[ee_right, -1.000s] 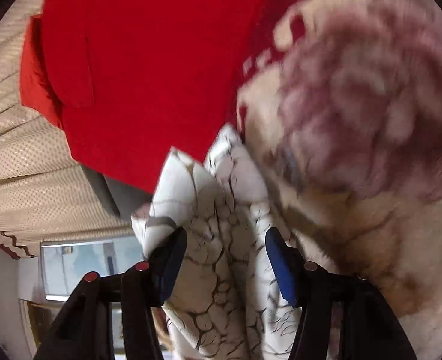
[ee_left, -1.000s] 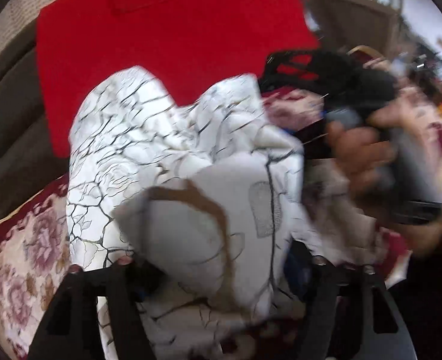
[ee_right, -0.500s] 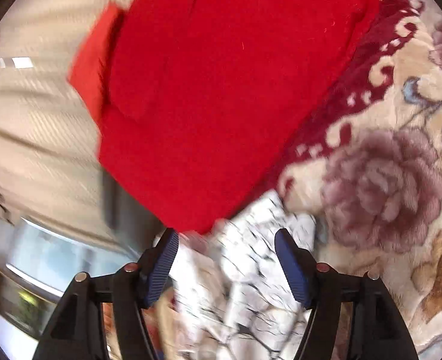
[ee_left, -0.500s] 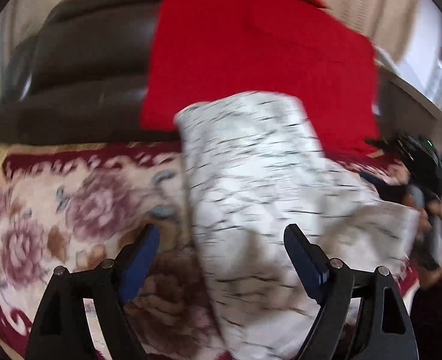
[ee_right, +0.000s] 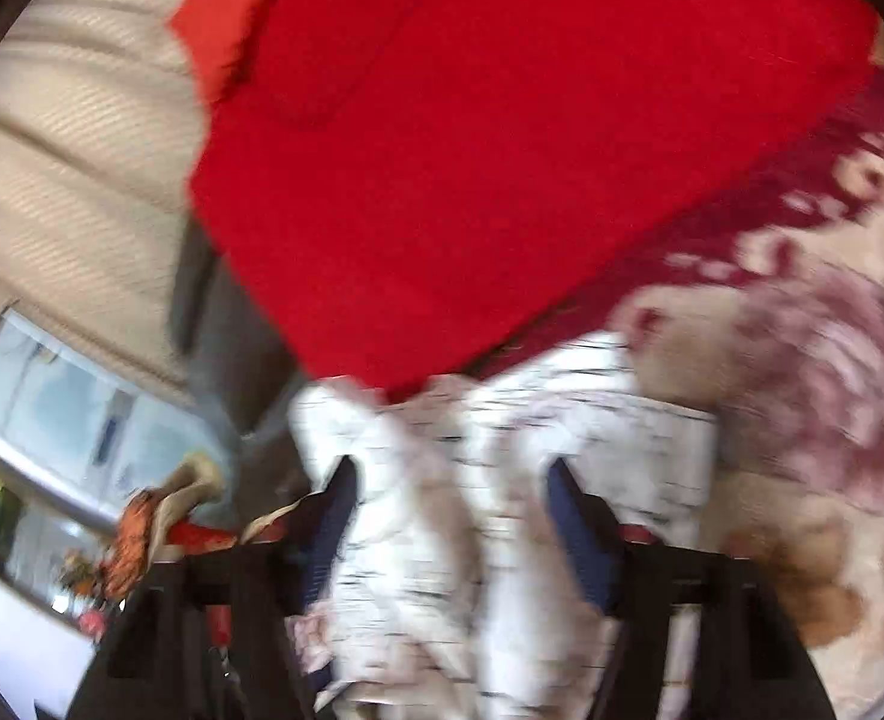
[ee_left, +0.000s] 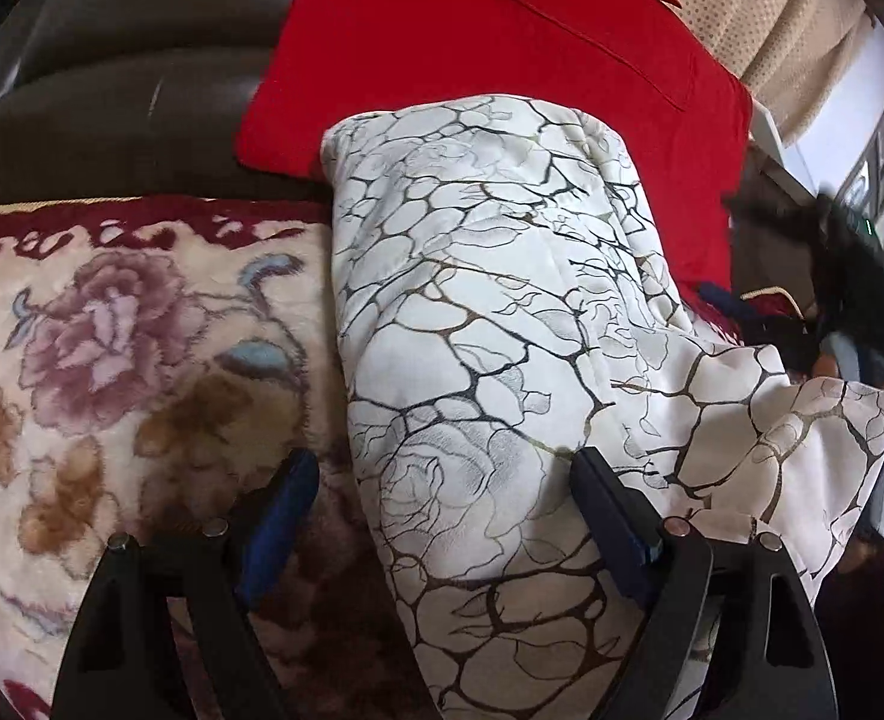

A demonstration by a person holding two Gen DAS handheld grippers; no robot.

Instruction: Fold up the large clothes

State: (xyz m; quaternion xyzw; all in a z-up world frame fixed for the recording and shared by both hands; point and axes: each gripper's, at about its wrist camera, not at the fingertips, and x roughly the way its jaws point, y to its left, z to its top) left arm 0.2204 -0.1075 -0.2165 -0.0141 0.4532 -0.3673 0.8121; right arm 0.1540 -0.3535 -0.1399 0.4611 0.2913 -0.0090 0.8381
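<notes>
the white crackle-print garment [ee_left: 490, 324] lies lengthwise on the floral blanket [ee_left: 112, 348] toward the red cushion [ee_left: 472, 48], between the wide-open left gripper [ee_left: 442, 516], with the opening right gripper [ee_right: 448, 516] gripping nothing.

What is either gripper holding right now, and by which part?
Nothing. The left gripper stands open over the white patterned garment. The right gripper is opening, with blurred folds between its jaws but no visible pinch.
</notes>
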